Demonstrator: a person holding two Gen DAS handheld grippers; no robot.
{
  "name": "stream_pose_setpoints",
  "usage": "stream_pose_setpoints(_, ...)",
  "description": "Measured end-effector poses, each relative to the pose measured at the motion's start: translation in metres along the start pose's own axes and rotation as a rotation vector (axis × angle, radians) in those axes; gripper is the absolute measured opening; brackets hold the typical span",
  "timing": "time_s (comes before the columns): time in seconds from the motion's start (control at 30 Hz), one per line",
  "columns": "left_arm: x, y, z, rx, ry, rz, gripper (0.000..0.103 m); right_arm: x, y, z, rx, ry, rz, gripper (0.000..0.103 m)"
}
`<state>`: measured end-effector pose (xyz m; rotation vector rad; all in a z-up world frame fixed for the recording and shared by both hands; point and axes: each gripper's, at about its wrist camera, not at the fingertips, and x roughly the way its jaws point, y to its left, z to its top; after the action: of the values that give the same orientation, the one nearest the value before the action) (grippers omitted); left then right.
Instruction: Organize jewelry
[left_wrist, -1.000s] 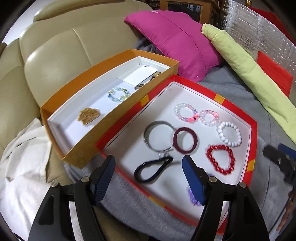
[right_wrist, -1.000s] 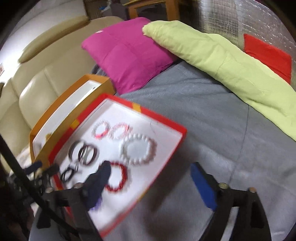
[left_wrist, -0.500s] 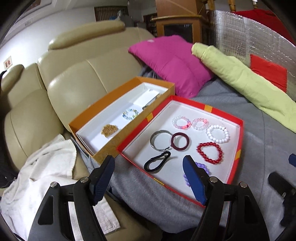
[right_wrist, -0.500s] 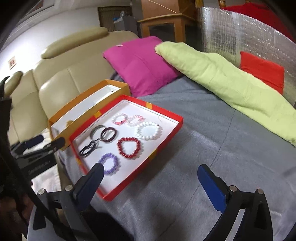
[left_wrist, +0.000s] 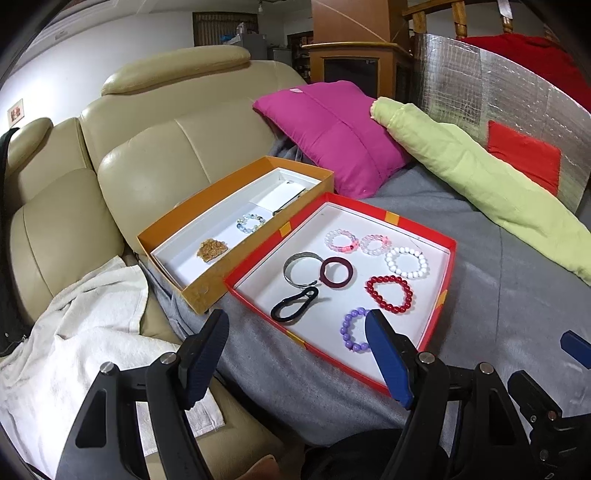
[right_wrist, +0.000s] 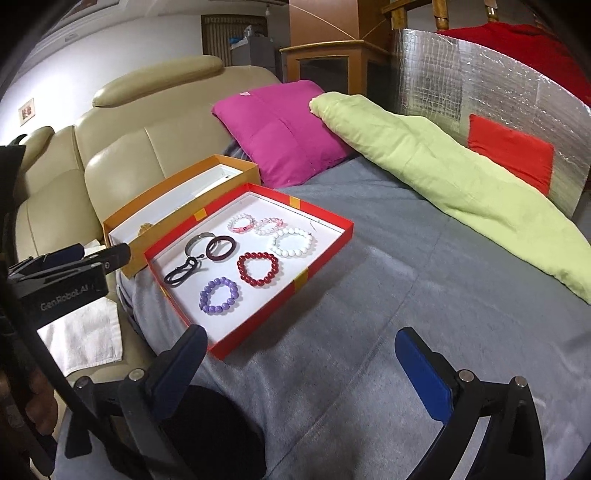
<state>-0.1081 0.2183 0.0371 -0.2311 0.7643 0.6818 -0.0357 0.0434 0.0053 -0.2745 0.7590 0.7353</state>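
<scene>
Purple beaded bracelet (left_wrist: 350, 329), near edge of red tray (left_wrist: 436, 306): light, slippery; pinch one bead strand. My left fingers (left_wrist: 388, 354) and right fingers (right_wrist: 421, 360) spread, empty.

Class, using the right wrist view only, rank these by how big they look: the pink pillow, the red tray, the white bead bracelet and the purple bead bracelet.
1. red tray, widest spread in the picture
2. pink pillow, a bit smaller, though it lies farther back
3 and 4. white bead bracelet and purple bead bracelet: these look about alike, and the purple one is nearer the camera, so no ranking.
</scene>
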Motion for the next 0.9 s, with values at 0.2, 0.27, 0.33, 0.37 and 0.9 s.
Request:
stream_pose_setpoints(0.2, -0.004, -0.004, -0.004, 0.013, -0.008, 0.0, 0.077, -0.002, 0.004, -0.005, -0.005, 0.004, -0.003, 0.103)
stream_pose_setpoints(0.27, -0.004, -0.003, -0.004, 0.009, -0.009, 0.0, 0.077, -0.003, 0.005, -0.006, -0.005, 0.002, -0.006, 0.103)
stream_pose_setpoints(0.33, -0.005, -0.002, -0.004, 0.004, -0.01, 0.002, 0.077, -0.004, 0.005, -0.005, -0.004, -0.002, -0.007, 0.103)
stream_pose_setpoints(0.37, -0.005, 0.0, -0.003, 0.003, -0.01, 0.001, 0.077, -0.005, 0.006, -0.005, -0.003, -0.004, -0.008, 0.103)
stream_pose_setpoints(0.9, -0.003, -0.001, -0.004, -0.004, -0.011, -0.006, 0.077, -0.012, 0.013, -0.002, -0.029, -0.023, -0.013, 0.103)
